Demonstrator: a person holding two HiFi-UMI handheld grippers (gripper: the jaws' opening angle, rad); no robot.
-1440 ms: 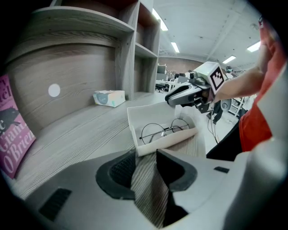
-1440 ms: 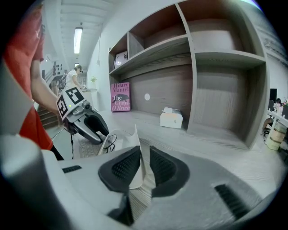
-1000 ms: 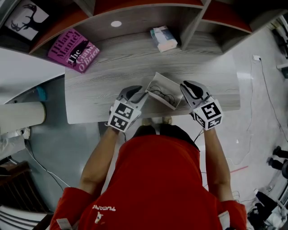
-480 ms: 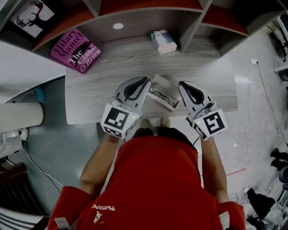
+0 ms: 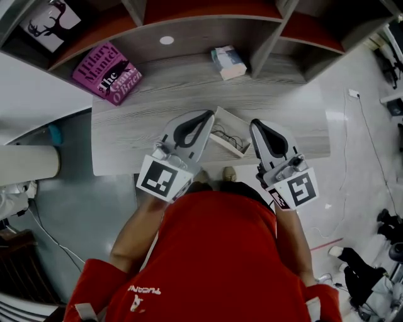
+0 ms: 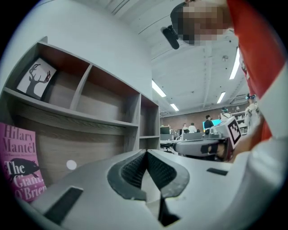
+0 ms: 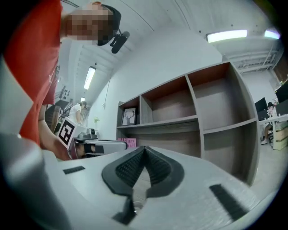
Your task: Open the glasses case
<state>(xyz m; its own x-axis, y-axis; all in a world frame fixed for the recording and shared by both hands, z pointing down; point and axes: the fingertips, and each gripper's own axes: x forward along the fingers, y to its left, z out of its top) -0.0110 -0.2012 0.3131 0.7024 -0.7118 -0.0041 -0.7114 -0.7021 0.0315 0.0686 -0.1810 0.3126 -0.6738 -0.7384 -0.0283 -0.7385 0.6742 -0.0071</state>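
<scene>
The white glasses case [image 5: 228, 131] lies open on the grey wooden desk [image 5: 157, 94], with dark-framed glasses [image 5: 228, 137] inside it. It sits between my two grippers in the head view. My left gripper [image 5: 206, 115] is lifted above the desk just left of the case, jaws shut and empty. My right gripper [image 5: 254, 124] hovers right of the case, also shut on nothing. In the left gripper view the left gripper [image 6: 145, 152] points level at the shelves, and the right gripper [image 6: 202, 146] shows beside it. The right gripper view shows the right gripper [image 7: 145, 148] shut, with the left gripper [image 7: 96, 144] at its left.
A pink book [image 5: 106, 72] lies at the desk's back left, and a small white box [image 5: 228, 61] stands at the back middle. Wooden shelf compartments [image 7: 198, 117] rise behind the desk; a framed deer picture [image 5: 53, 17] stands in one. Grey floor with cables lies right.
Both grippers have risen off the desk away from the open case, turned level, and their jaws have shut. The case stays open in place.
</scene>
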